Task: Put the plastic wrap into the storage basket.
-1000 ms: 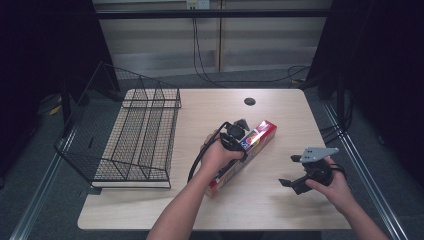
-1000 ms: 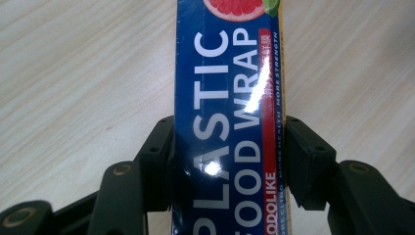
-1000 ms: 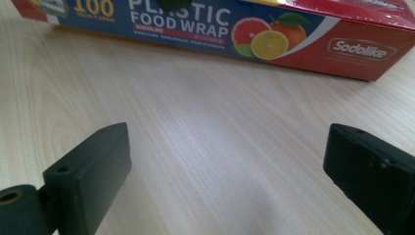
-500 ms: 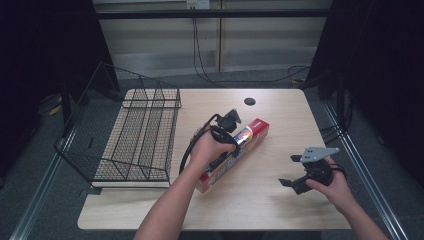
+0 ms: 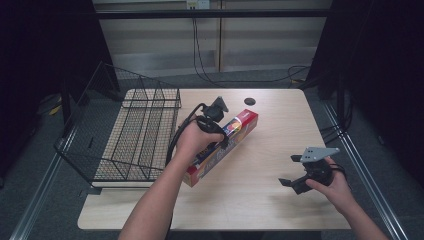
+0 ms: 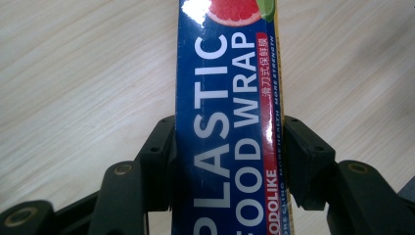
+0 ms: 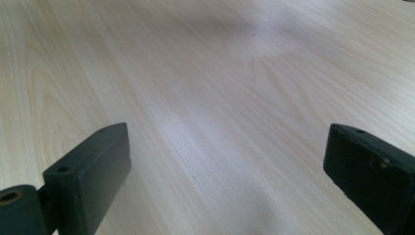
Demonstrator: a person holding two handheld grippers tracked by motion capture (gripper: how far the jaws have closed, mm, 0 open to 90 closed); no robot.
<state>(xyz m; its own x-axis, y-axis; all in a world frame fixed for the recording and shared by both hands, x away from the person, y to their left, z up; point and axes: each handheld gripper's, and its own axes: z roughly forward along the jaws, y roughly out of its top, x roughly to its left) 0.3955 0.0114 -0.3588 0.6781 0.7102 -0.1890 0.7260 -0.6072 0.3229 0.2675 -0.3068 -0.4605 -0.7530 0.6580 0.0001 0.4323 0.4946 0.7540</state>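
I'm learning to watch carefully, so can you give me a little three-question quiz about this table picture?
1. True or false: the left hand-held gripper is clamped on the box.
2. What is between the jaws of the right hand-held gripper? A) a spoon B) nothing C) a cup
3. Fill in: the wire ___ stands at the left side of the table.

Key:
1. True; the jaws press on both sides of the plastic food wrap box.
2. B; its jaws stand wide apart over bare wood.
3. Basket.
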